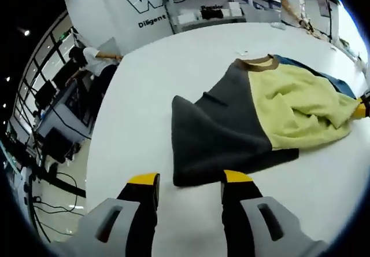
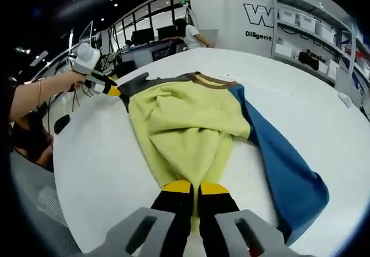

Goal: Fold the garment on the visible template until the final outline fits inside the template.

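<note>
- An open-plan office or demo lab, by the look of it.
- A large white table (image 1: 173, 72) stands in the middle of the floor.
- Behind its far edge, a white wall with dark lettering (image 2: 263, 19) and white shelving (image 2: 306, 37) holding boxes.
- Off to one side, desks with monitors (image 2: 144, 36), cables on the floor (image 1: 55, 182), and a person (image 1: 95, 60) working there.

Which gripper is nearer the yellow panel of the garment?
Right. The right gripper is shut on the yellow panel itself. The left gripper is open just short of the grey sleeve, apart from the yellow.
</note>
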The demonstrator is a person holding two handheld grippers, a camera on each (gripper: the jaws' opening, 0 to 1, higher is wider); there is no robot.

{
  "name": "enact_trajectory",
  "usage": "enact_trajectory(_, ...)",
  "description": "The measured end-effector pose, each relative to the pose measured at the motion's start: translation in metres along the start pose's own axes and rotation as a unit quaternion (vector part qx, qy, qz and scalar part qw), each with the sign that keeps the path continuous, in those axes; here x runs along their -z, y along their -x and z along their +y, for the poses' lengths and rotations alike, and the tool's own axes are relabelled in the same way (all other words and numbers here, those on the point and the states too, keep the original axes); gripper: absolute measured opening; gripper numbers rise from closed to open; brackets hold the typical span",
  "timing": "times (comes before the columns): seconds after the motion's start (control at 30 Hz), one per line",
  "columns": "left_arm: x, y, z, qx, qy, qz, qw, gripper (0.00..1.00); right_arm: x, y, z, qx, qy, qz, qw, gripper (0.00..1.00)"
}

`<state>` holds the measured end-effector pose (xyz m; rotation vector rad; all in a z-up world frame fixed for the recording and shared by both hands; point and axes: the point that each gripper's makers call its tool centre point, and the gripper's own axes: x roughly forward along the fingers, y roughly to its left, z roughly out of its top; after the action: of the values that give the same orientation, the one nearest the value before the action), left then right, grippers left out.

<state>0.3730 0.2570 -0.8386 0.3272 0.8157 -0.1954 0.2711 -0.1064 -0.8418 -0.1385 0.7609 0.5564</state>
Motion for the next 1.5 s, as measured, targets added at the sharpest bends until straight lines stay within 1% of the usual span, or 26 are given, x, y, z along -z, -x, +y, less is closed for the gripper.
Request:
enact_trajectory(0.03,0.0,0.002,-0.005,0.01,0.011,-0.005,0.9999,0.51,0.0,0.0,0.0,0.0,0.0,0.001,1.0,0.0)
enact_trajectory(0.1,-0.001,0.005,-0.009,0.018,0.023,-0.01,0.9995,0.57,0.0,0.0,0.001,-0.002,-0.001,0.001,1.0,0.0)
enact_trajectory(0.13,-0.001,0.006,-0.011,0.022,0.028,-0.012,0.9993,0.57,0.0,0.0,0.002,-0.003,-0.002,0.001,1.0,0.0)
enact_trajectory(0.17,-0.001,0.007,-0.014,0.024,0.03,-0.017,0.9991,0.58,0.0,0.0,0.002,-0.005,-0.004,0.0,1.0,0.0)
enact_trajectory(0.23,0.0,0.009,-0.021,0.029,0.026,-0.02,0.999,0.63,0.001,0.0,0.004,-0.009,-0.009,0.001,0.9999,0.0)
enact_trajectory(0.33,-0.001,0.012,-0.032,0.045,0.023,-0.026,0.9984,0.68,0.002,0.0,0.004,-0.009,-0.008,0.003,0.9999,0.0)
enact_trajectory(0.43,-0.003,0.017,-0.041,0.054,0.021,-0.031,0.9979,0.69,0.003,0.001,0.005,-0.008,-0.009,0.004,0.9999,0.0)
enact_trajectory(0.57,-0.006,0.023,-0.062,0.072,0.017,-0.045,0.9963,0.69,0.005,0.002,0.005,-0.006,-0.01,0.006,0.9999,0.0)
enact_trajectory(0.63,-0.007,0.024,-0.069,0.073,0.019,-0.05,0.9959,0.67,0.005,0.002,0.004,-0.005,-0.009,0.007,0.9999,0.0)
enact_trajectory(0.7,-0.008,0.024,-0.077,0.082,0.021,-0.051,0.9951,0.66,0.004,0.002,0.004,-0.004,-0.009,0.007,0.9999,0.0)
enact_trajectory(0.83,-0.011,0.024,-0.093,0.103,0.033,-0.057,0.9925,0.66,0.004,0.002,0.006,-0.008,-0.01,0.006,0.9999,0.01)
enact_trajectory(0.93,-0.012,0.023,-0.112,0.13,0.031,-0.06,0.9892,0.6,0.004,0.002,0.008,-0.014,-0.018,0.003,0.9997,0.01)
enact_trajectory(0.97,-0.012,0.022,-0.115,0.135,0.027,-0.06,0.9887,0.6,0.004,0.002,0.008,-0.014,-0.018,0.003,0.9997,0.01)
enact_trajectory(1.0,-0.007,0.016,-0.118,0.138,0.019,-0.055,0.9888,0.6,0.004,0.003,0.008,-0.012,-0.017,0.003,0.9998,0.01)
enact_trajectory(1.03,-0.006,0.015,-0.121,0.142,0.015,-0.053,0.9883,0.6,0.003,0.003,0.007,-0.012,-0.017,0.002,0.9998,0.01)
enact_trajectory(1.1,-0.007,0.012,-0.128,0.148,0.004,-0.057,0.9873,0.56,0.004,0.003,0.007,-0.011,-0.021,0.003,0.9997,0.01)
enact_trajectory(1.2,-0.01,0.008,-0.128,0.144,0.003,-0.065,0.9875,0.54,0.005,0.003,0.007,-0.011,-0.022,0.004,0.9997,0.01)
enact_trajectory(1.23,-0.011,0.007,-0.13,0.149,0.011,-0.063,0.9868,0.53,0.005,0.003,0.007,-0.011,-0.022,0.004,0.9997,0.01)
enact_trajectory(1.3,-0.01,0.004,-0.131,0.149,0.012,-0.061,0.9868,0.5,0.006,0.003,0.007,-0.01,-0.023,0.006,0.9997,0.0)
enact_trajectory(1.4,-0.009,0.0,-0.129,0.135,0.012,-0.06,0.9889,0.44,0.007,0.003,0.007,-0.009,-0.023,0.006,0.9997,0.0)
enact_trajectory(1.47,-0.009,-0.004,-0.127,0.125,0.02,-0.061,0.9901,0.43,0.007,0.003,0.007,-0.01,-0.024,0.005,0.9997,0.01)
enact_trajectory(1.5,-0.012,-0.005,-0.123,0.112,0.014,-0.071,0.991,0.39,0.007,0.003,0.007,-0.01,-0.024,0.005,0.9997,0.01)
